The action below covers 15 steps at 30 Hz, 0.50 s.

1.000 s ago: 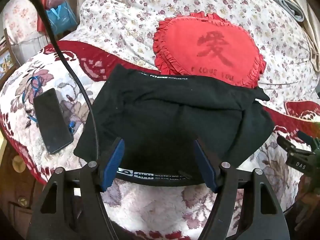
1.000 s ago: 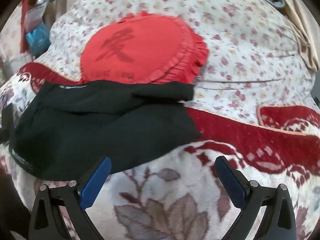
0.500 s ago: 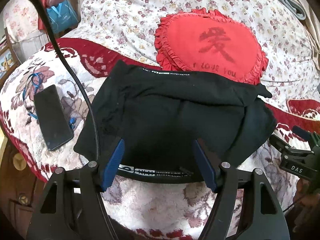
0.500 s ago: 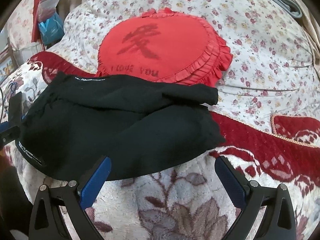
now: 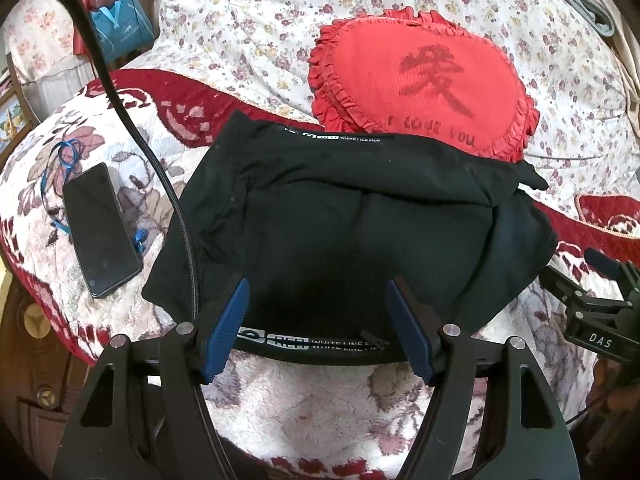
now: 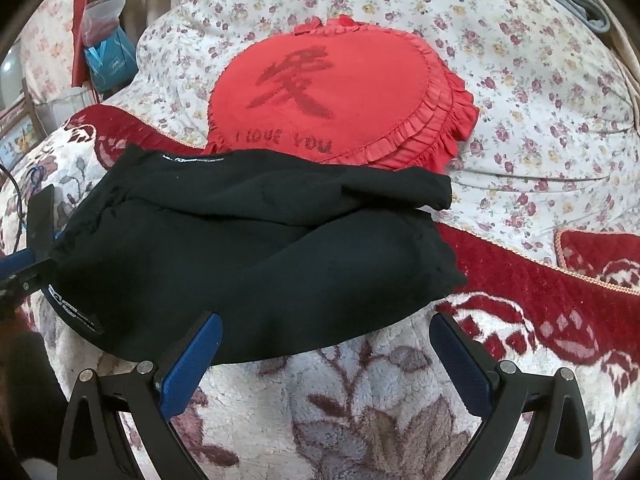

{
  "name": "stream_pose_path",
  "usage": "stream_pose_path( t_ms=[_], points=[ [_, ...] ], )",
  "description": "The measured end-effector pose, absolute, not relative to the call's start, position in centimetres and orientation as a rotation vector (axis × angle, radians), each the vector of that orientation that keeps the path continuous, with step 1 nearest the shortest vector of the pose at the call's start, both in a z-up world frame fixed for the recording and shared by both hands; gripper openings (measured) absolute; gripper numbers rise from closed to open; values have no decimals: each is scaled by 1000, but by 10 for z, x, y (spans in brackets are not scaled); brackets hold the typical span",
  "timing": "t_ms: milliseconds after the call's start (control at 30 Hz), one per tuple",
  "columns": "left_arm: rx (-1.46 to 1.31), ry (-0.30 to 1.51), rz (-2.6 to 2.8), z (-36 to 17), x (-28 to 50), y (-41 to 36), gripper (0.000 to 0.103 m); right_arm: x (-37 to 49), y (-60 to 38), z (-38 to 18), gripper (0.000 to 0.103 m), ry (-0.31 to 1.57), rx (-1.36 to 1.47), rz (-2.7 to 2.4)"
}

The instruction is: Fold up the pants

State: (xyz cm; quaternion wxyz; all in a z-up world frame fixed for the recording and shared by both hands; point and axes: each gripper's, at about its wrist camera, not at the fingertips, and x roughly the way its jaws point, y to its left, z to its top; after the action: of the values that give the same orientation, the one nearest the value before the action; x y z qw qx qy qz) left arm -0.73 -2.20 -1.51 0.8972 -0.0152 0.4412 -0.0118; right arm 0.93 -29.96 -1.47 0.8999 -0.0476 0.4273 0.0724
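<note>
The folded black pants point(image 5: 344, 236) lay just in front of the red pillow point(image 5: 424, 80); left tongs point(image 5: 320, 320) and right tongs point(image 6: 326, 356) both gaped, grasping nothing.

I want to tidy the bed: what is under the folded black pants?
The folded black pants lie on a fleecy floral blanket; their far edge overlaps the red heart-shaped cushion. Anything beneath them is covered.
</note>
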Motion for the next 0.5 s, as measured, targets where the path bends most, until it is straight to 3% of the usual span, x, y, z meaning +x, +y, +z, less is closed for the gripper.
stream_pose_path(
  t_ms=[500],
  points=[
    [-30,926,-26,-18,-6,-24,71,11,-306,-17,103,900,-22,169]
  ],
)
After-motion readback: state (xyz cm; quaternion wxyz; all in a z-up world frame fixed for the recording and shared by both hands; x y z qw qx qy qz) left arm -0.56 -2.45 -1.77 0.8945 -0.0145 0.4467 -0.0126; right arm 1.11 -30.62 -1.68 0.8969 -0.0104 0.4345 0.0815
